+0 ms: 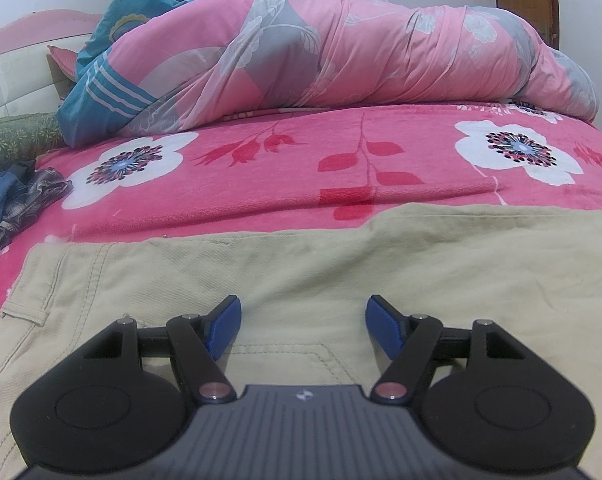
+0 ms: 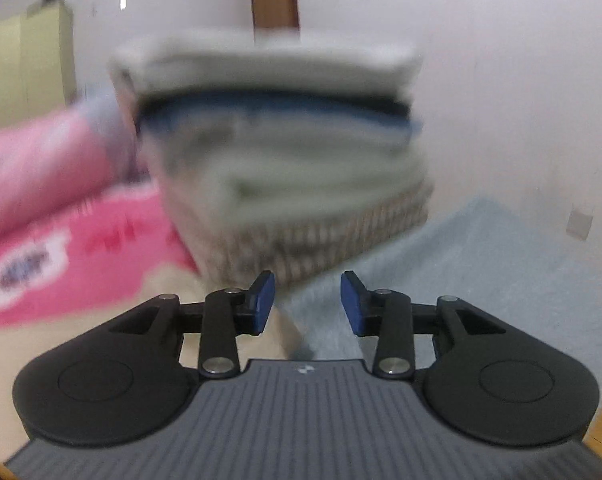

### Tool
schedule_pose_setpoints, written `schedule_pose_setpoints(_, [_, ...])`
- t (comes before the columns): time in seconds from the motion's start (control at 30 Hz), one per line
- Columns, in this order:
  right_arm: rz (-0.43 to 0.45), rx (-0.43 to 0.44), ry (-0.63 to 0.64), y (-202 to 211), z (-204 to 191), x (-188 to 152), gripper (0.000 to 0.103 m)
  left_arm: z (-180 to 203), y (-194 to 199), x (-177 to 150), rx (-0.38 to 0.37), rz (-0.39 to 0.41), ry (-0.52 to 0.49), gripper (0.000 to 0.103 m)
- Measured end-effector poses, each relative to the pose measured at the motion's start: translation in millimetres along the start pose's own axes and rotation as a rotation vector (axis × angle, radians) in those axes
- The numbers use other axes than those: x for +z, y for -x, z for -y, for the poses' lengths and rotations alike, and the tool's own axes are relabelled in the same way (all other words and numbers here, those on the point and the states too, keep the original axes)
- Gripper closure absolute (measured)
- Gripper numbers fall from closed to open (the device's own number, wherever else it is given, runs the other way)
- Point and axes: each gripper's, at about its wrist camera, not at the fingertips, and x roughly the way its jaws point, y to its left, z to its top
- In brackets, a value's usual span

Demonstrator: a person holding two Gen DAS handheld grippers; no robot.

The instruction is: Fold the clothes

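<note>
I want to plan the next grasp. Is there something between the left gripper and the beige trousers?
Nothing visible. The left gripper hangs right over the beige trousers, jaws open and empty, with only bare cloth between and ahead of them.

One pair of khaki trousers [image 1: 301, 264], one rolled pink quilt [image 1: 341, 52] and two white flowers on one pink blanket [image 1: 261, 200]; one blurred stack of folded clothes [image 2: 277, 140]; two grippers.

Beige trousers [image 1: 301, 264] flat on pink bedspread; blurred, seemingly folded stack [image 2: 277, 128].
</note>
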Motion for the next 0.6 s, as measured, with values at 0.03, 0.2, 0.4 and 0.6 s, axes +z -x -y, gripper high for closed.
schedule_pose_setpoints(0.03, [0.014,0.041,0.011,7,-7,2,0.067,0,0,0,0.001,0.0,-0.001,0.032])
schedule_pose_setpoints(0.2, [-0.101,0.291,0.219,-15,-84,2,0.072,0,0,0,0.005,0.0,-0.006,0.032])
schedule_pose_setpoints(0.4, [-0.333,0.139,0.301,-128,-120,-17,0.082,-1,0,0,0.003,-0.001,-0.005,0.032])
schedule_pose_setpoints(0.6, [-0.333,0.136,0.213,-138,-119,-7,0.082,-1,0,0,0.0,0.0,-0.004,0.032])
